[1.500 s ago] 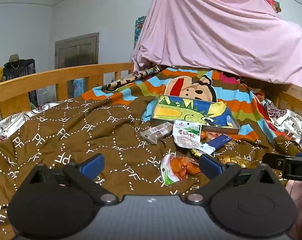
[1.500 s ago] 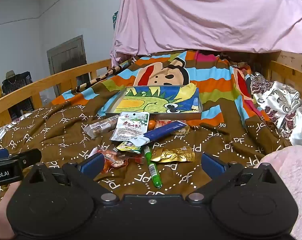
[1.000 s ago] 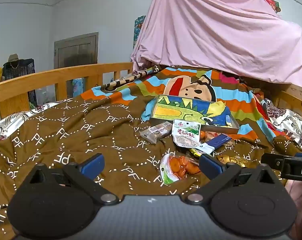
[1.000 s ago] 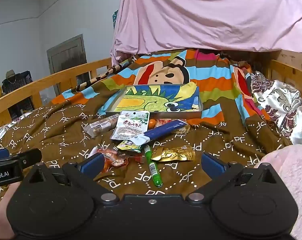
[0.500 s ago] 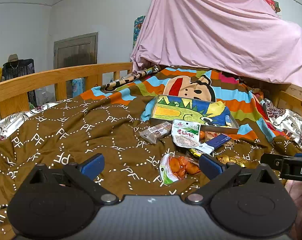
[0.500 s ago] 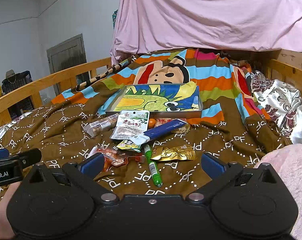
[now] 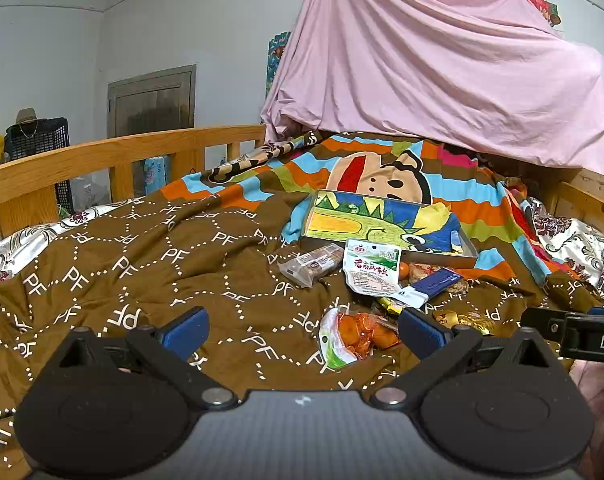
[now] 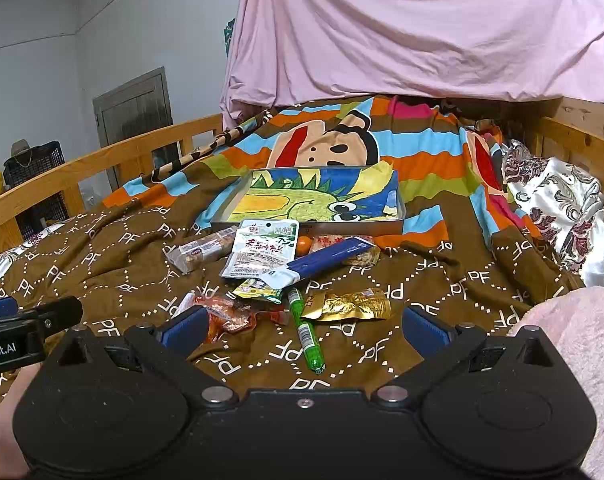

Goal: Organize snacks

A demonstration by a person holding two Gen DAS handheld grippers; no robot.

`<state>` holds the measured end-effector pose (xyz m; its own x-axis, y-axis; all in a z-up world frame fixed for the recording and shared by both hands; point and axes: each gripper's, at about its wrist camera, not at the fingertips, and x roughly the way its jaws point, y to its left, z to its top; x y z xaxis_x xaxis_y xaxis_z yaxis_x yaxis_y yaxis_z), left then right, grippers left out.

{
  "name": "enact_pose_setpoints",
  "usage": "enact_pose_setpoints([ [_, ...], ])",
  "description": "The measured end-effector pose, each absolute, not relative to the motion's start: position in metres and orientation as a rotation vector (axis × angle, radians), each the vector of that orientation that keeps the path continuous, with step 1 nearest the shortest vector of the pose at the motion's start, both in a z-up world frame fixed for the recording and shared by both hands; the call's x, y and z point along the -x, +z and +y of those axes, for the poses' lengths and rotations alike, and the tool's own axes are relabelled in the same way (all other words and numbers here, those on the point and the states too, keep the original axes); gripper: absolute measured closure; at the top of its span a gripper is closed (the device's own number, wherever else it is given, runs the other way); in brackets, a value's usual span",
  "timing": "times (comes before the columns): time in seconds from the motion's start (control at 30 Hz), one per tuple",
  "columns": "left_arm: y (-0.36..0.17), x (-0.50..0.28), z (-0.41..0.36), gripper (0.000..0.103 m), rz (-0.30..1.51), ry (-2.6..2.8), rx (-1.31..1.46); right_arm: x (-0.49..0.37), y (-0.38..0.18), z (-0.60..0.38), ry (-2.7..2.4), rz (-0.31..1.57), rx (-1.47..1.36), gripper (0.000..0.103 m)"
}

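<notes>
Several snack packets lie in a loose pile on a brown quilt. They include a white-green pouch, a blue tube pack, a green sausage stick, a gold packet, an orange packet and a clear-wrapped bar. A shallow metal tray lined with a dinosaur drawing lies just behind them. My left gripper is open and empty, short of the pile. My right gripper is open and empty, just before the green stick.
A wooden bed rail runs along the left. A pink sheet hangs behind the bed. A striped cartoon blanket covers the far part. A floral pillow lies at the right, and pink fleece at the near right.
Both views have crept very slightly; the snacks and tray have not moved and both grippers stay open.
</notes>
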<state>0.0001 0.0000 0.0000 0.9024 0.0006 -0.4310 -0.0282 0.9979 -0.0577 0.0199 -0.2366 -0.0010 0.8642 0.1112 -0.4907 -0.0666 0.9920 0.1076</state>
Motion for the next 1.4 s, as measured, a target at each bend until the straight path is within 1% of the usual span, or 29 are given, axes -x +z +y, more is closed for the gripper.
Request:
enact_pose_setpoints([
  [1.03, -0.0001, -0.0002, 0.0000, 0.000, 0.447, 0.015, 0.063, -0.0230, 0.0029, -0.2364, 0.096, 0.528, -0.089, 0.000],
  [1.4, -0.0066, -0.0049, -0.0006, 0.000, 0.481, 0.016, 0.055, -0.0207, 0.0005, -0.2361, 0.093, 0.540, -0.085, 0.000],
])
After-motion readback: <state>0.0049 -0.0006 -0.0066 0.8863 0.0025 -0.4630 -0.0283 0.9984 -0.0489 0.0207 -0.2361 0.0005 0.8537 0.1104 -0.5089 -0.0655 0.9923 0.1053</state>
